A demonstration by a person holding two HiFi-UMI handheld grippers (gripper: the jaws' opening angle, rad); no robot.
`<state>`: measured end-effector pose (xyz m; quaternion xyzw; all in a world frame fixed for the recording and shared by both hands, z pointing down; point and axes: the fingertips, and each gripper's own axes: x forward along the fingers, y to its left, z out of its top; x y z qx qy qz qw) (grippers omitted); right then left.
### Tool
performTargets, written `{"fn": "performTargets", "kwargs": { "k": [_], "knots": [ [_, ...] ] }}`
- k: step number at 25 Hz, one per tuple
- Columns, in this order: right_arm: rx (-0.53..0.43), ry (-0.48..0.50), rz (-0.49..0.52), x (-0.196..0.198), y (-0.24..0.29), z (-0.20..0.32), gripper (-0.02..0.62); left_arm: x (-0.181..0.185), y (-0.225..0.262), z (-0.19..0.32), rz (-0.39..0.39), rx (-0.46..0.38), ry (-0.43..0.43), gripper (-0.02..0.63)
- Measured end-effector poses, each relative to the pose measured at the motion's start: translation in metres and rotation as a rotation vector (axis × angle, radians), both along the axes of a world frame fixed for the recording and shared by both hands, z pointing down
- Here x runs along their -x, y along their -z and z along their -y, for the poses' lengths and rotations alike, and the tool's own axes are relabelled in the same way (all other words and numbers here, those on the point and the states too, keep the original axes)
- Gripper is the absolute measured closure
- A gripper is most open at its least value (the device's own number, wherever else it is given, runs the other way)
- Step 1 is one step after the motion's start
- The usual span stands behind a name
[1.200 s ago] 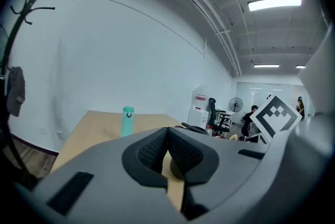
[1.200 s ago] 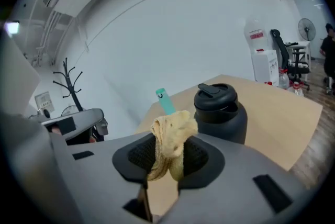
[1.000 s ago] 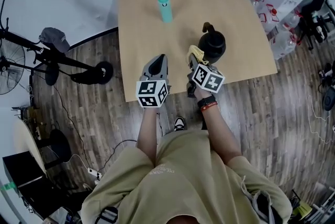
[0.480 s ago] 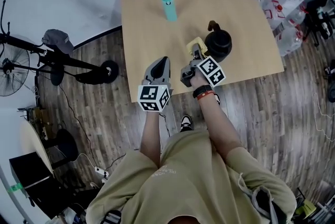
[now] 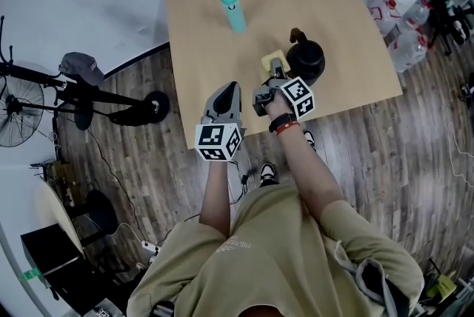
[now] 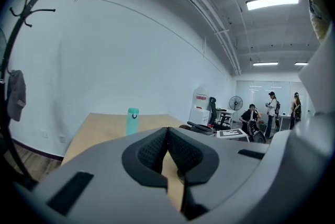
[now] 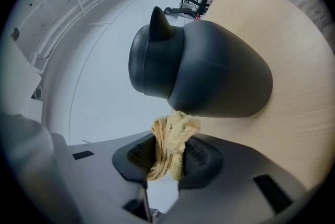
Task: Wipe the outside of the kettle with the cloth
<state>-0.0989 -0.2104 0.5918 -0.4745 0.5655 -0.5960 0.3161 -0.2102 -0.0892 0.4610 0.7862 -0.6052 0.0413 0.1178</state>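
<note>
Right claw (image 7: 170, 154): clamped tight on the bunched yellow cloth (image 7: 172, 134), a wad of it poking out past the tips.
Just changed: a second ago the cloth was tucked against the kettle's near-left flank. Now the right claw has swung out to the left, and in the head view the cloth (image 5: 272, 60) sits just beside the kettle (image 5: 307, 56) rather than pressed into it.
Contact: in the right gripper view the cloth's tip meets the kettle's (image 7: 209, 71) lower body. It's touching or a hair off, can't tell which.
Kettle: dark, upright on the surface (image 5: 200, 27), toward the right side, spout pointing away.
Left claw (image 6: 167, 131): jaws together on nothing, parked over the near edge of the surface, well apart from the kettle.
Bottle (image 5: 233, 12): teal, standing far back, out of play.
Read: looks like one stroke has ended on the left side. Most of the kettle's outside is probably still to be wiped.
</note>
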Motion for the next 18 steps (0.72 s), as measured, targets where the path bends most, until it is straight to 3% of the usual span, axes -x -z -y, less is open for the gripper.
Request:
{"fn": "performTargets", "kwargs": {
  "k": [18],
  "knots": [
    [-0.061,0.13,0.119,-0.02,-0.001,-0.021,0.476,-0.048,-0.008,0.013,0.048,0.008,-0.071,0.581]
  ]
}}
